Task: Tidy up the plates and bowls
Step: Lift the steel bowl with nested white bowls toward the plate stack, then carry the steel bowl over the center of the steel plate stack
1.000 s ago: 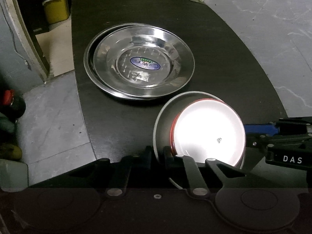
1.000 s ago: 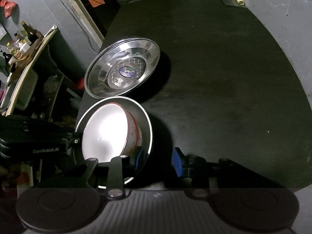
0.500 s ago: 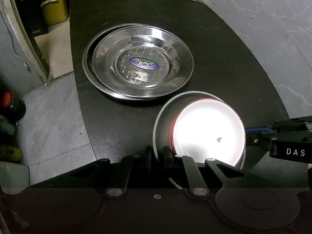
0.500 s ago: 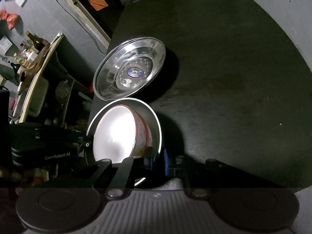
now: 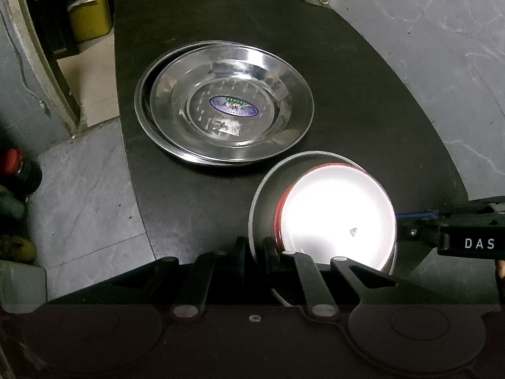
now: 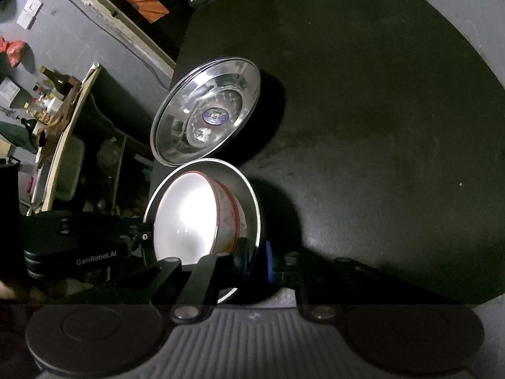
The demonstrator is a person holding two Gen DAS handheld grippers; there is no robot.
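A white bowl with a red rim (image 5: 337,221) sits inside a steel bowl (image 5: 268,195) near the front edge of the black table (image 5: 363,110). My left gripper (image 5: 254,246) is shut on the steel bowl's near rim. My right gripper (image 6: 255,257) is shut on the opposite rim of the steel bowl (image 6: 249,195); the white bowl (image 6: 186,214) shows inside it. Two stacked steel plates (image 5: 227,107) lie behind the bowls, with a blue oval sticker in the top one; they also show in the right wrist view (image 6: 208,113).
The right gripper's body marked DAS (image 5: 467,237) shows at the right of the left wrist view. The left gripper's body (image 6: 79,249) shows at the left of the right wrist view. A yellow box (image 5: 91,15) and bottles (image 5: 19,170) stand on the floor left of the table.
My right gripper has closed from open onto the steel bowl's rim. The bowls and my left gripper have barely moved.
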